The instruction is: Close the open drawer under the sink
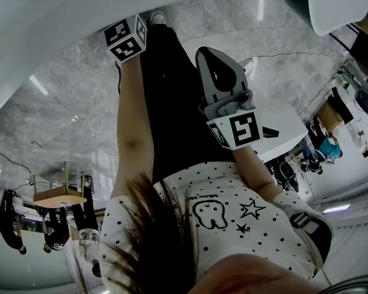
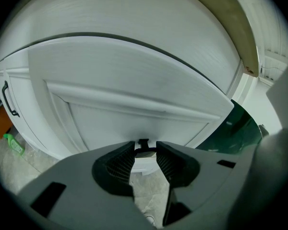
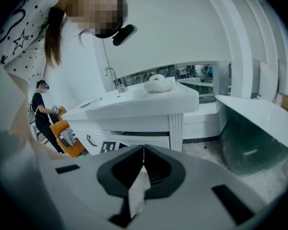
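Grey marble floor [image 1: 67, 109] runs under you in the head view, with a small wooden stool [image 1: 58, 196] off to the left and your dark trousers and dotted shirt filling the middle. Your left gripper [image 2: 145, 153] points at the white drawer [image 2: 134, 85], whose panelled front fills most of its view, with a dark gap along its top edge where it stands out from the cabinet face. Its jaws are wide apart, and the drawer's small dark handle [image 2: 143, 145] shows in the gap right at their tips; whether the pads touch it you cannot tell. Left of the drawer is a cabinet door with a black pull [image 2: 8, 99], and a green thing [image 2: 13, 143] lies on the floor below it. Your right gripper [image 3: 143, 152] has its jaws closed tip to tip with nothing between them. It looks out at a white vanity [image 3: 134, 107] with a tap [image 3: 113, 78] on top. A person in black [image 3: 41, 109] stands at that view's left beside an orange chair [image 3: 69, 138], and a white tub [image 3: 259, 128] sits at the right.
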Demonstrator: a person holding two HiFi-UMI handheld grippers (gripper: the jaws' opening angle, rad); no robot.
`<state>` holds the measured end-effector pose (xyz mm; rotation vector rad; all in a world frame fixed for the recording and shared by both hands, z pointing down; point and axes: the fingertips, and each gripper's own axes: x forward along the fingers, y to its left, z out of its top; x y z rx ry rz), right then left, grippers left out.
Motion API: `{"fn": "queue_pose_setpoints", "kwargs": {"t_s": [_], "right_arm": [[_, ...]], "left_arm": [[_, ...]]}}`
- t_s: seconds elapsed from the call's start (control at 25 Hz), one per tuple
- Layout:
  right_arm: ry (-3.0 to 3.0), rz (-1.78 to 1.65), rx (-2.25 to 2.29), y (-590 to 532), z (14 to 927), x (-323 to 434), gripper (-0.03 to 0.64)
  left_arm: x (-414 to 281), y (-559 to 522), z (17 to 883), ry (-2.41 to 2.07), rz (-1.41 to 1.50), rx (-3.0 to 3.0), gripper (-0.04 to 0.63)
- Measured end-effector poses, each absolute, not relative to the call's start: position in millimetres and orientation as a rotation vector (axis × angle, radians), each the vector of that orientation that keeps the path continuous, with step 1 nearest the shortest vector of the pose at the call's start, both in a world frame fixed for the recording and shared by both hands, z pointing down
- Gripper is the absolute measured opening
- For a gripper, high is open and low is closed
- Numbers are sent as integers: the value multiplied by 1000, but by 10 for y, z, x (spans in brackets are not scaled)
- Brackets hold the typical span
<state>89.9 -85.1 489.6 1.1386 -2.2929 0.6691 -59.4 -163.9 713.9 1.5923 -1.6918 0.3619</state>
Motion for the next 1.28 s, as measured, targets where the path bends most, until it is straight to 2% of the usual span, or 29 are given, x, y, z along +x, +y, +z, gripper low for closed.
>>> {"fn": "queue_pose_setpoints", "kwargs": {"t_s": [1.28], "right_arm": [[-2296,676,1135,-814,4868,952,15]], "left_arm": [[-725,-1846,7059,-1725,324,1587,141]]}}
